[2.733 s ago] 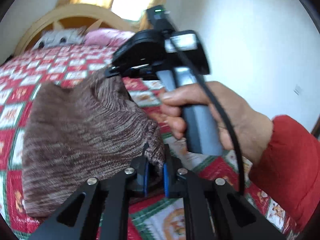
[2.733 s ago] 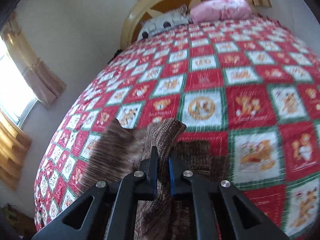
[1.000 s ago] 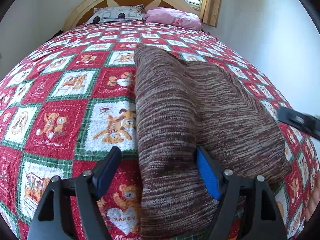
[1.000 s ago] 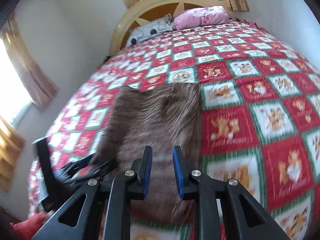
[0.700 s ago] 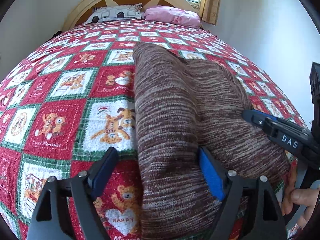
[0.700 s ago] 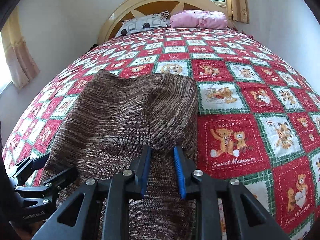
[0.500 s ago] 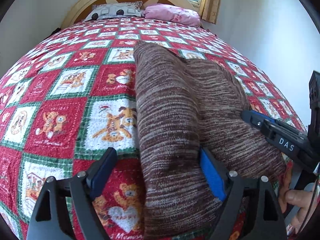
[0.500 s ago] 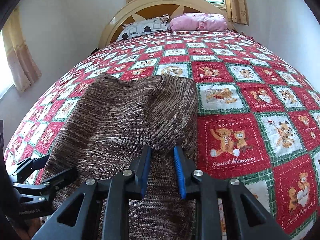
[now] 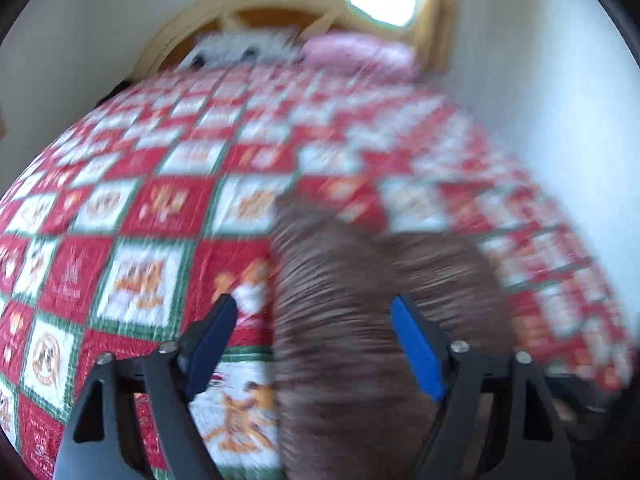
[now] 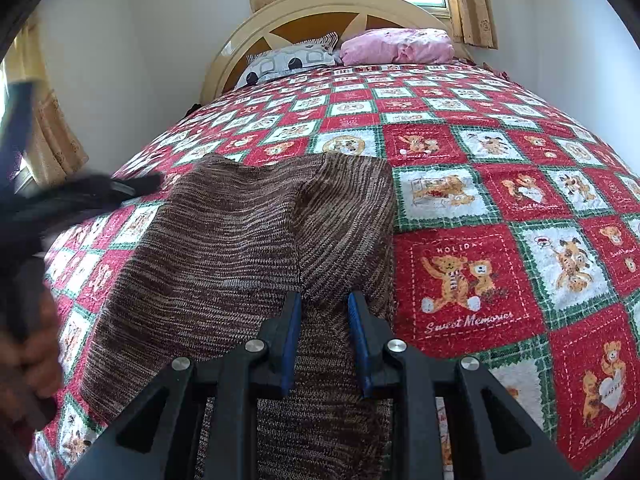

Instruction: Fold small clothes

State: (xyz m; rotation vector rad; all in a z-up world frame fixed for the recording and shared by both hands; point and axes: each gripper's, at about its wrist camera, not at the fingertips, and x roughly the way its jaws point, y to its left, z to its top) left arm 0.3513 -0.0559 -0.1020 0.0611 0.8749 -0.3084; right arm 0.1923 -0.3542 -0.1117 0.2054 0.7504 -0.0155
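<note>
Bed quilt (image 10: 472,276): red, white and green patchwork with bear motifs, covering the whole bed.

Left claw (image 9: 312,344): at 6 o'clock in the blurred left wrist view, blue pads wide apart and closing, clamped on nothing; the garment's left edge lay between them, untouched.

Brown knit garment (image 10: 240,248): lay flat on the quilt, one flap folded over along its right side, at centre left in the right wrist view.

Right claw (image 10: 324,340): at 6 o'clock, pads a narrow gap apart over the garment's near edge; the knit showed between them, pads not seen pressing it.

Grey patterned pillow (image 10: 288,62), pink pillow (image 10: 396,46): at 12 o'clock by the headboard (image 10: 320,12).
</note>
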